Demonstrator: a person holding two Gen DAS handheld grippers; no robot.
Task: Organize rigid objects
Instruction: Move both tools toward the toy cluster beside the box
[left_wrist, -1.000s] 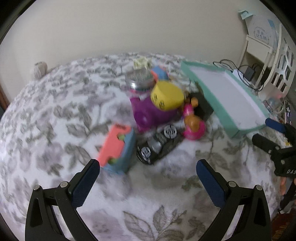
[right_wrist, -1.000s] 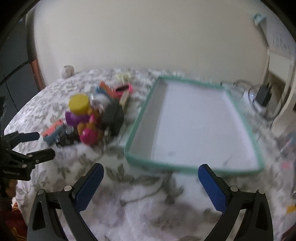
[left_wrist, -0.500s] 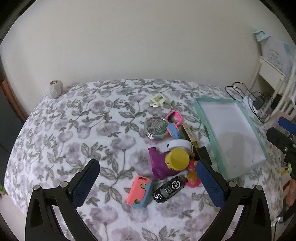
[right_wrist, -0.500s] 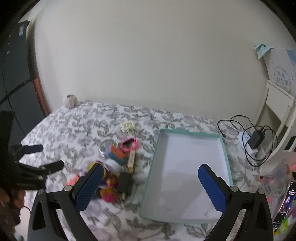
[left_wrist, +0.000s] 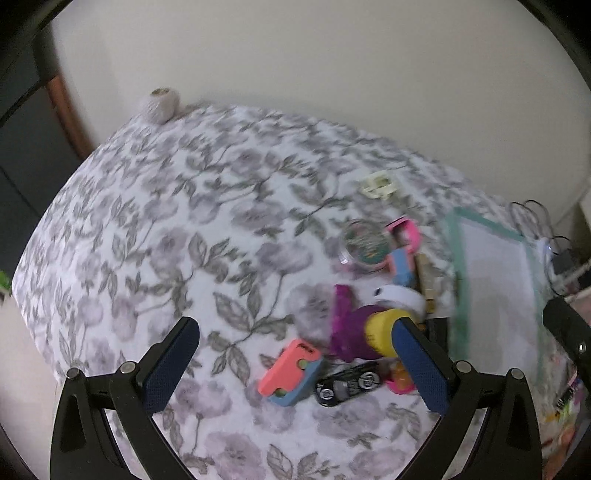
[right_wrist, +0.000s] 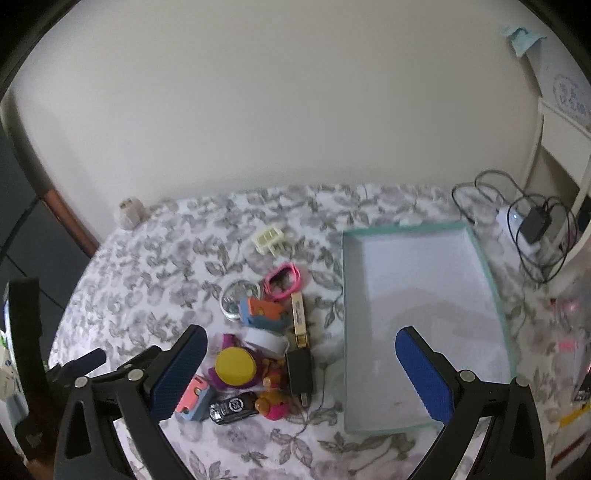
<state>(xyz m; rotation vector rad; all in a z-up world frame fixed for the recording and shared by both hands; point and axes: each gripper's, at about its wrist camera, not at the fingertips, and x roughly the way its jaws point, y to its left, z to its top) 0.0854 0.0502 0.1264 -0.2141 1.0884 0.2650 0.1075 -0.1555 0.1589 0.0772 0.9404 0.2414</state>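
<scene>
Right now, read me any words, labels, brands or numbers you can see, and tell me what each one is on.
None can be read.
Pink and blue case: small dark print, blurred.
Black toy car: round emblem, too small.
White box on the shelf: blue print, blurred.

Legible text: none. Coral-and-blue block (left_wrist: 290, 373), between the left tongs' tips: dark mark on its top face, too blurred to read. White sheet (right_wrist: 567, 94), far beyond the right tongs, up to the right: faint blue printing, unreadable.
</scene>
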